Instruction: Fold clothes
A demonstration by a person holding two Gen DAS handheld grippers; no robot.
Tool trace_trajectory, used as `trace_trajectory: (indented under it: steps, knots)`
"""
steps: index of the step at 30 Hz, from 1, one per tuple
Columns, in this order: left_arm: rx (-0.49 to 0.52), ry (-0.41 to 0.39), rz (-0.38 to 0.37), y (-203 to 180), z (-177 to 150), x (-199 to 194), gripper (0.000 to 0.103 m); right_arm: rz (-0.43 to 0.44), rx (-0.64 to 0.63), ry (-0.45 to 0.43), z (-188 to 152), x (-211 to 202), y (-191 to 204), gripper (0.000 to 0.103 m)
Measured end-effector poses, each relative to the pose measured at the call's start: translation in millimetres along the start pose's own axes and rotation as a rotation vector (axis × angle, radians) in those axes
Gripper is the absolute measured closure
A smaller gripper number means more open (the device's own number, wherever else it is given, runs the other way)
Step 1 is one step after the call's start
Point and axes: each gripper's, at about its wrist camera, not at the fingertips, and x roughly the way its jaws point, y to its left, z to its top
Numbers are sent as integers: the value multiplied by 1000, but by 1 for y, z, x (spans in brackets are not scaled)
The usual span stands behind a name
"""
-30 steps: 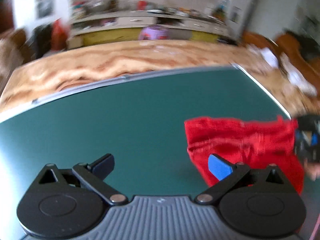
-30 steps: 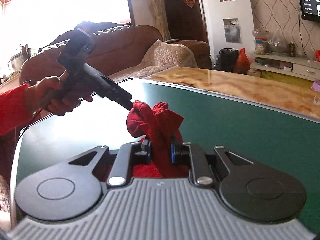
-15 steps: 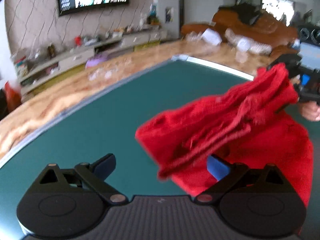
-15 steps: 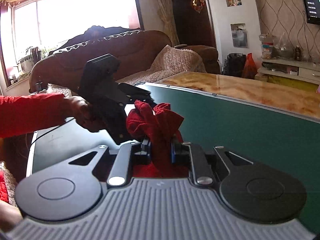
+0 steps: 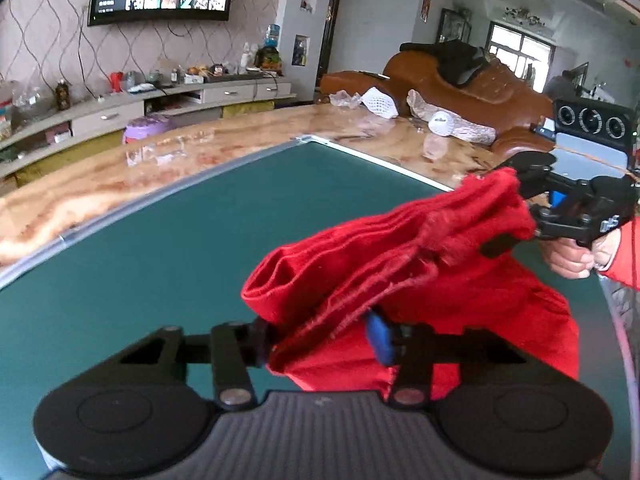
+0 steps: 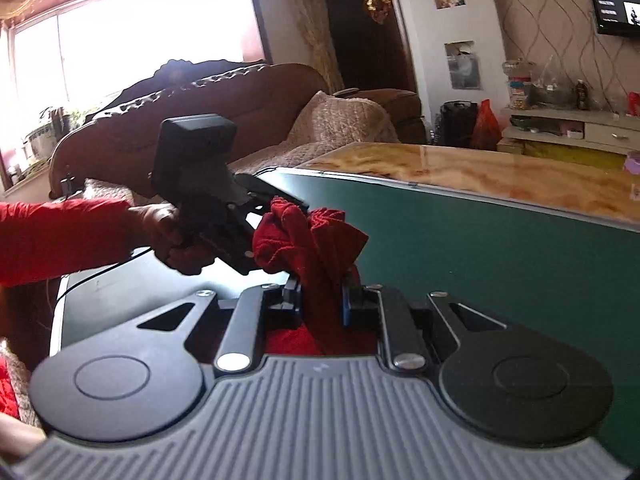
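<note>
A red garment (image 5: 404, 264) hangs above the green table (image 5: 168, 248), held at two ends. My left gripper (image 5: 320, 338) is shut on its near bunched edge. My right gripper (image 6: 320, 300) is shut on the other end of the red garment (image 6: 316, 248). In the left wrist view the right gripper (image 5: 532, 200) is at the right, clamped on the cloth's far corner. In the right wrist view the left gripper (image 6: 260, 216) is at the left, clamped on the cloth. The lower part of the garment hangs behind my left fingers.
The green table sits on a marble-patterned top (image 5: 120, 176) with a metal rim. A brown sofa (image 5: 460, 80) stands behind, a TV shelf (image 5: 140, 100) with clutter at the back. Another sofa (image 6: 240, 120) is beyond the table's left end.
My left gripper was open beside the cloth; it has closed on the garment's edge. The garment has been lifted off the table and now hangs between both grippers.
</note>
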Motion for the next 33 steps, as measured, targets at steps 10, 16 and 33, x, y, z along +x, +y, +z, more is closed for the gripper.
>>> trace_trajectory:
  steps: [10,16,33]
  knots:
    - [-114,-59,-57,6,-13,-8,89,-61,108,-17,-1,4,-22,82]
    - [-211,-84,90,-11,-21,-8,91,-83,107,-30,-2,7,-16,82]
    - [-311,-223,288,-89,-23,-88,95,-143,97,-128,12,-18,44,82]
